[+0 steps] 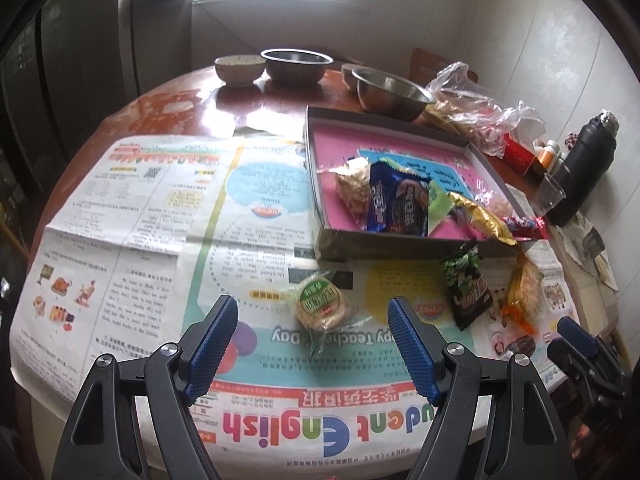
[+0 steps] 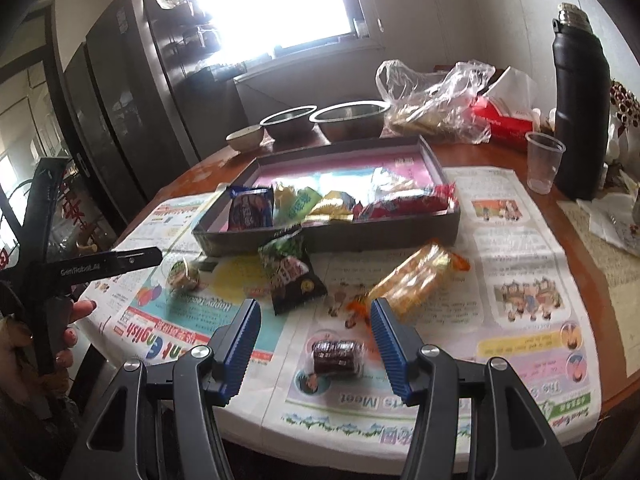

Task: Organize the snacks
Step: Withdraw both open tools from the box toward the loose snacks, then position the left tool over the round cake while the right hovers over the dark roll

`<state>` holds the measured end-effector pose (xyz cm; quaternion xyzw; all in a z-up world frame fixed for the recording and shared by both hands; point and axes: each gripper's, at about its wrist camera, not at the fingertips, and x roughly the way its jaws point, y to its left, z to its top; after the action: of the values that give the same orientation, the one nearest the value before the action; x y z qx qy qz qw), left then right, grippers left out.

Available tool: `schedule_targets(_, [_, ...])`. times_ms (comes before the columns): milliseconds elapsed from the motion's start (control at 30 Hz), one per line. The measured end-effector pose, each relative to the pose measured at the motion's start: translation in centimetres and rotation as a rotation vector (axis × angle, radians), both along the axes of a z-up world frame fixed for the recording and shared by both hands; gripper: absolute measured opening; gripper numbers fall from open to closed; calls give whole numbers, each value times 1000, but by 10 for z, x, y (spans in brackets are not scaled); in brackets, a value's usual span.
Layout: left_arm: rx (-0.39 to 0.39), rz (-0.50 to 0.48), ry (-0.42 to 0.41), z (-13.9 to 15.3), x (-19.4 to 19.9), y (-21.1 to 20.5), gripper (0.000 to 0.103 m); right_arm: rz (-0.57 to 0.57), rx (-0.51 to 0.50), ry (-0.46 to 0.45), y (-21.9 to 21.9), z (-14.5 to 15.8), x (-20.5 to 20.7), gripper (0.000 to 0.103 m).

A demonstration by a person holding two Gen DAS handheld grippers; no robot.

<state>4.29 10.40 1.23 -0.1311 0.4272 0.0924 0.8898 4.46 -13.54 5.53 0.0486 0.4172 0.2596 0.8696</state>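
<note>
My left fingers (image 1: 312, 324) gape empty, round cookie (image 1: 322, 306) dead centre between them; right fingers (image 2: 316, 326) gape empty above the dark cookie (image 2: 336, 356).

Your left gripper (image 1: 312, 332) and right gripper (image 2: 316, 328) both have blue ribbed pads on black arms, and the reddish-brown worktop (image 1: 256, 96) under them carries a white newspaper (image 1: 132, 208) printed in pastel blocks with red and multicoloured lettering. You see a dark box (image 2: 332, 232) with a pink floor, a blue wrapper (image 1: 396, 204) and a gold one (image 1: 480, 216) in it. On the newspaper lie a green-labelled round cake (image 1: 322, 304), a black-and-green packet (image 2: 292, 276), an orange-yellow pack (image 2: 416, 280) and a dark brown roll (image 2: 336, 356).
</note>
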Motion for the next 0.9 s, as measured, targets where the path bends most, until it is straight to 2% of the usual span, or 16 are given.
schedule_targets(567, [-9, 53, 21, -21, 4, -3, 79, 14, -42, 56, 6, -28, -9, 57])
schedule_targets(900, [-49, 79, 29, -30, 11, 1, 79, 9, -92, 32, 11, -39, -3, 57])
